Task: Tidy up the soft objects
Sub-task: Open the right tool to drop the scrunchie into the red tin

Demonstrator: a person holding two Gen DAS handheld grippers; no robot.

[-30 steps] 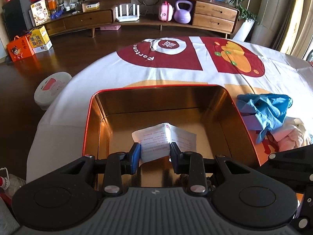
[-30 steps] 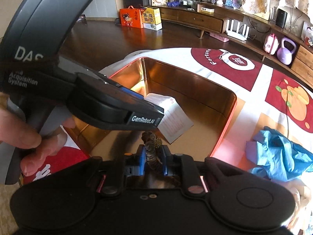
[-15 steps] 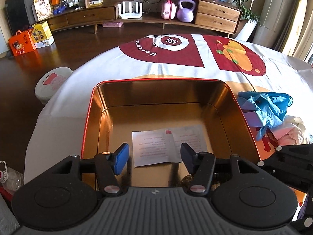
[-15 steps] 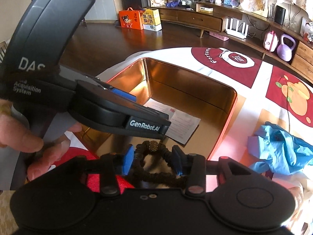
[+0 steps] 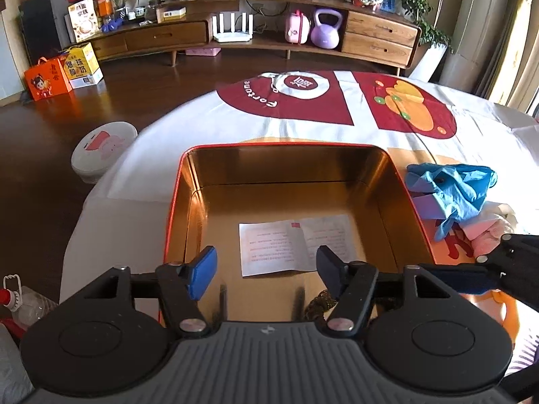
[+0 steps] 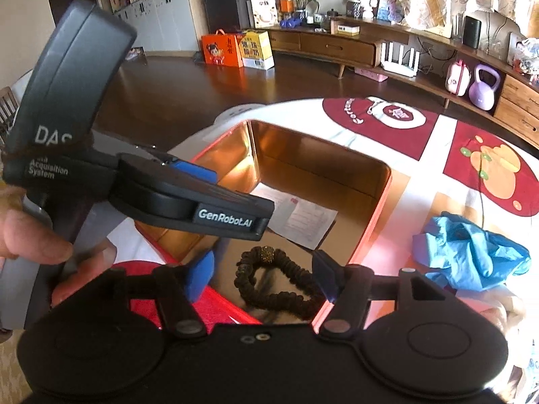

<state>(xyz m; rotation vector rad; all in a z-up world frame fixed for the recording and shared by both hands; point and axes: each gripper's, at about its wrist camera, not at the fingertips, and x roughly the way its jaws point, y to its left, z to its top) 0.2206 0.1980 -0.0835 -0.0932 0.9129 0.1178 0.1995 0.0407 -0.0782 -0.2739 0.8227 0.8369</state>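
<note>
Two wrist fisheyes looked closely over one gold tin.
The left view faced the tin [image 5: 289, 168] squarely toward 12 o'clock; the right view, from its near corner, angled toward 1 o'clock. Both shared the paper sheet [image 5: 296, 244] and blue gloves [image 6: 471, 252].

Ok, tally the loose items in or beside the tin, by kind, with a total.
Folded paper leaflet in the tin: 1
Dark hair scrunchie in the tin: 1
Blue gloves pile beside it: 1
Pink-white cloth bundle beside it: 1
Total: 4
</note>
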